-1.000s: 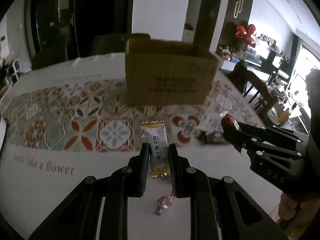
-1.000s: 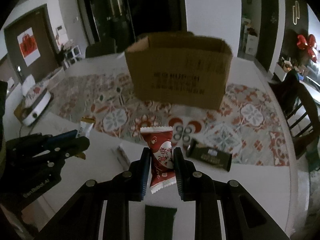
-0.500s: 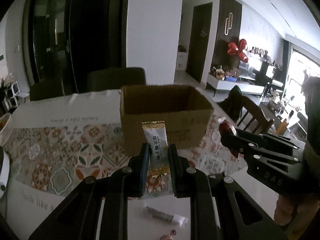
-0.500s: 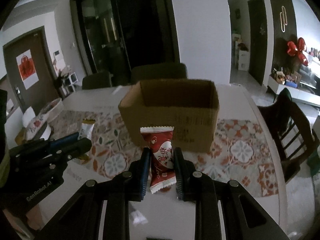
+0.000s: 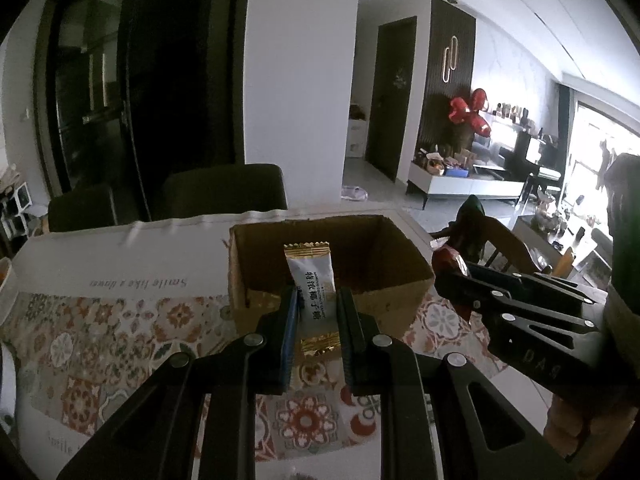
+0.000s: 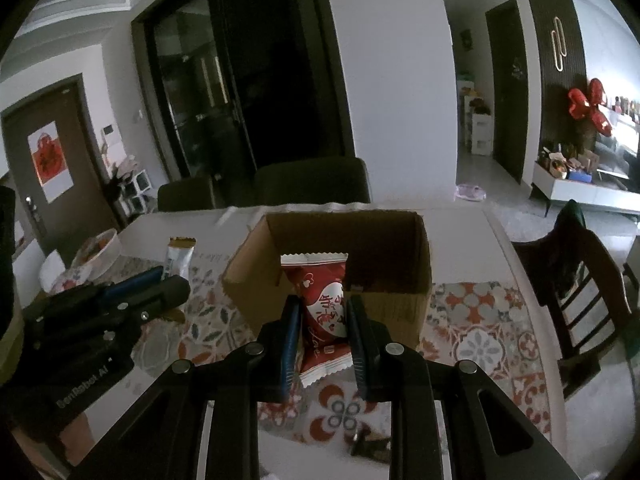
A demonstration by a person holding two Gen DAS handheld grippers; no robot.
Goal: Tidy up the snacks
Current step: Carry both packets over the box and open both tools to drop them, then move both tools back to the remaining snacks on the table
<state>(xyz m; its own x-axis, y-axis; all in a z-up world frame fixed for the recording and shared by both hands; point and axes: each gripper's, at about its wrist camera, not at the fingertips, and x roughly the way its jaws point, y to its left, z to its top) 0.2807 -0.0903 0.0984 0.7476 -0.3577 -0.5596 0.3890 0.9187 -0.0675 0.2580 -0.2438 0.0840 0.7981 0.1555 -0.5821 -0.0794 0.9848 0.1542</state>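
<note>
Patterned cloth (image 5: pixel 100 344) is spread over the desk (image 6: pixel 532 412), with an open cardboard box (image 5: pixel 400 308) set on it in front of dark chairs (image 6: pixel 312 180). On the left, a white, gold-ended snack packet (image 5: pixel 314 292) is clamped upright in the left gripper (image 5: pixel 316 320) jaws, held up before the box's near wall. On the right, a red heart-printed snack packet (image 6: pixel 324 312) is pinched in the right gripper (image 6: pixel 324 332) jaws, likewise raised before the box.
</note>
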